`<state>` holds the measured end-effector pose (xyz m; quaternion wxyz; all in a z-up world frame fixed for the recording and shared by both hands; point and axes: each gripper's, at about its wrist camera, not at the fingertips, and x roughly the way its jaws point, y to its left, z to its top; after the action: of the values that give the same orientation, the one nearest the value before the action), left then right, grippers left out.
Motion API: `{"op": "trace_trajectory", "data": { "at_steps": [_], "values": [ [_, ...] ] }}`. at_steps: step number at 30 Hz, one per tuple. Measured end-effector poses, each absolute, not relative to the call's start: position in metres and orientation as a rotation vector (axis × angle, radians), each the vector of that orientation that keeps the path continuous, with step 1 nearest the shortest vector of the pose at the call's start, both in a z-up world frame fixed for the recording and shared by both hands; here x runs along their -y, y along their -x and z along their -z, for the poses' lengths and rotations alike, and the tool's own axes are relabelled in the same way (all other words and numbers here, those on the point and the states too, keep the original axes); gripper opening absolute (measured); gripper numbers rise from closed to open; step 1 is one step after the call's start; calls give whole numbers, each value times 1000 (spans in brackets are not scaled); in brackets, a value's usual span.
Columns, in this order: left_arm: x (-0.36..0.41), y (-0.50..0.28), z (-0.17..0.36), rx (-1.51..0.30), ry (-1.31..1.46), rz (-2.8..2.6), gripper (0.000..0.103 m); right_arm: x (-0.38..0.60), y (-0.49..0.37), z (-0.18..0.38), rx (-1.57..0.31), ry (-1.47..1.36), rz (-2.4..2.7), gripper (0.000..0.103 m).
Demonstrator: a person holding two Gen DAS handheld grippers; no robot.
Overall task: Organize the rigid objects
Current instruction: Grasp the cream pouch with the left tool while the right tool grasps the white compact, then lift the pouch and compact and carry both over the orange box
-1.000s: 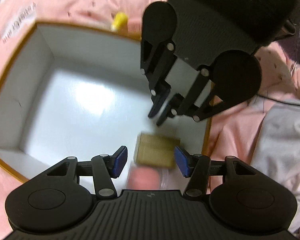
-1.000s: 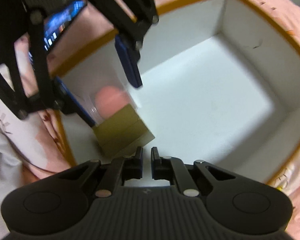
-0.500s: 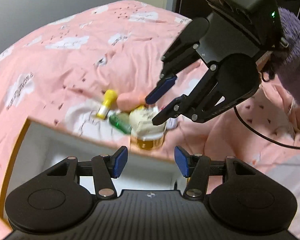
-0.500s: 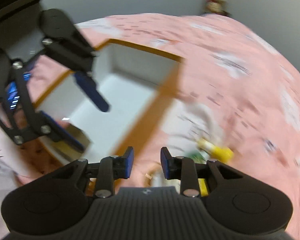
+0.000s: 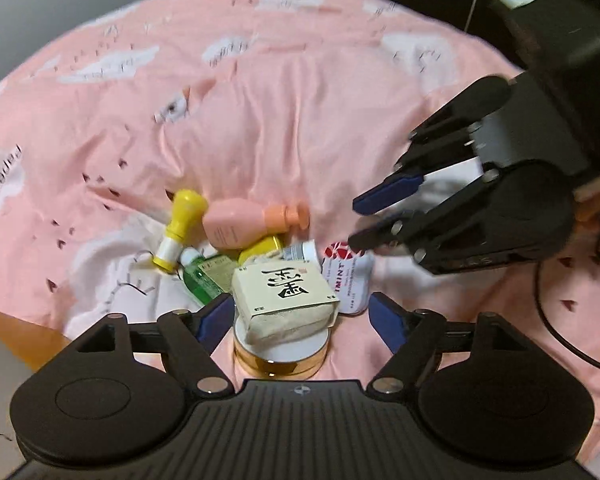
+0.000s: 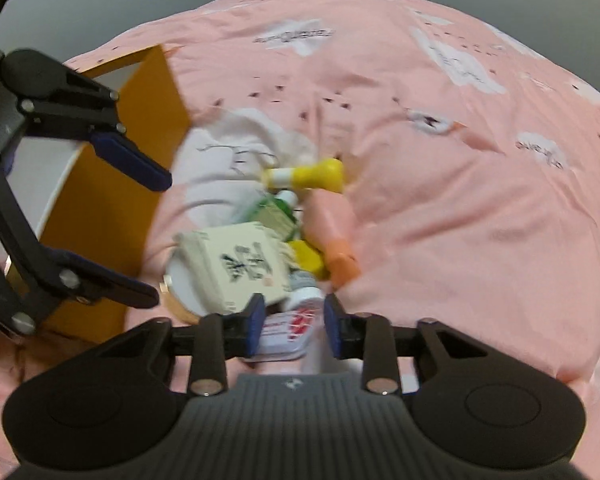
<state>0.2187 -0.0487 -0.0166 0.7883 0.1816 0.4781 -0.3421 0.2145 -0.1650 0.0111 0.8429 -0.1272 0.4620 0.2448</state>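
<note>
Cream box (image 5: 285,294) with black brush characters, low centre of the left wrist view, lying tilted on a round white-and-gold jar (image 5: 281,354); long axis running from lower left to upper right of that frame, printed face up, nearer end sagging toward the lens. Framed by the left gripper (image 5: 302,317), blue pads spread wide to either side and touching nothing. Probably the next pick, with the approach step in hand: calls for a drop straight down and a closure across the short sides, without knocking the jar beneath.

Just right of the box, a flat white tin with red print (image 5: 346,276), long axis roughly up and down the frame. In the right wrist view, the same tin (image 6: 290,330) bottom centre between the pads of the right gripper (image 6: 294,325), spread partly apart; contact too blurred to tell.

Behind, toward frame centre: green bottle (image 5: 203,276), yellow-capped bottle (image 5: 180,228), pink bottle (image 5: 240,226) lying with its orange cap toward the right, all clustered and touching.

All round, pink bedding (image 5: 300,100). Orange-walled box (image 6: 112,200) at left of the right wrist view, the likely destination.
</note>
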Motion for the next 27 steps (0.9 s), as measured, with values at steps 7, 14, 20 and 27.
{"op": "trace_trajectory", "data": {
  "at_steps": [7,14,20,27],
  "values": [
    [70,-236,42,-1113,-395,646,92,184,-220,8,-972,158,-474,22],
    [88,-246,59,-1200,-485,554,93,199,-229,23,-999,30,-481,30],
    [99,-253,72,-1282,-587,525,93,200,-231,29,-1007,1,-495,35],
    [90,-260,71,-1273,-524,506,83,203,-231,29,-1009,-13,-499,35]
  ]
}}
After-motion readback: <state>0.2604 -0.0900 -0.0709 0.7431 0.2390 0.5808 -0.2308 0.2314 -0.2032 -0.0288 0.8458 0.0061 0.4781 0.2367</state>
